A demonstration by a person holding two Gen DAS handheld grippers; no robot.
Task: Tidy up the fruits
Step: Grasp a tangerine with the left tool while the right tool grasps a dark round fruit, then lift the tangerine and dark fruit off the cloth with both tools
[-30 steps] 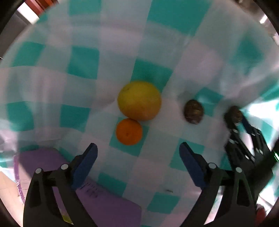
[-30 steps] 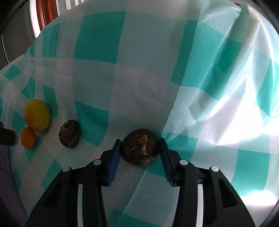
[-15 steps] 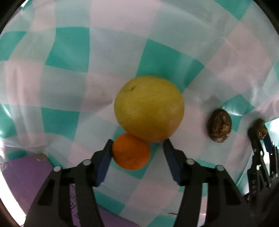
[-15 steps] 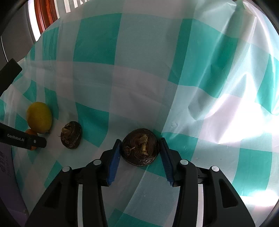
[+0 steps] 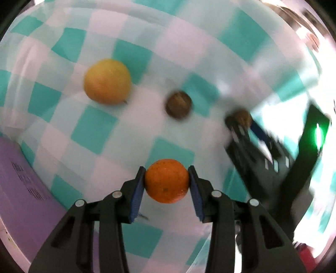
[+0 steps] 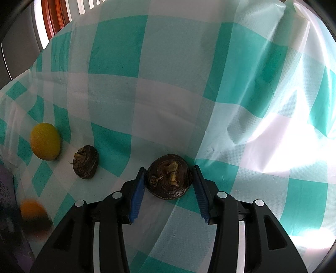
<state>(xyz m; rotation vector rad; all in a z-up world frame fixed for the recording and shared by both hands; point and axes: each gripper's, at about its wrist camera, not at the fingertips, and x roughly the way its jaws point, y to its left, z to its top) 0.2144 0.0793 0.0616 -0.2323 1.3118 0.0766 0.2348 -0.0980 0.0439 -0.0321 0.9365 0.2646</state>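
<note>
Pinching small orange (image 5: 166,181) between left gripper (image 5: 167,189) pads, lifted clear for sorting; right gripper (image 6: 169,191) flanks dark round fruit (image 6: 169,179), contact unclear; yellow fruit (image 5: 107,81) far ahead-left.

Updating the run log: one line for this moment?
left gripper: shut on orange | right gripper: shut on dark fruit | yellow fruit: on cloth

I read this as a home dining spot: my worktop wears a teal-and-white checked plastic tablecloth (image 6: 172,88), creased and glossy. At the far left stands reddish-brown wooden furniture (image 6: 56,19), and a purple mat (image 5: 23,189) lies at the near left edge.
</note>
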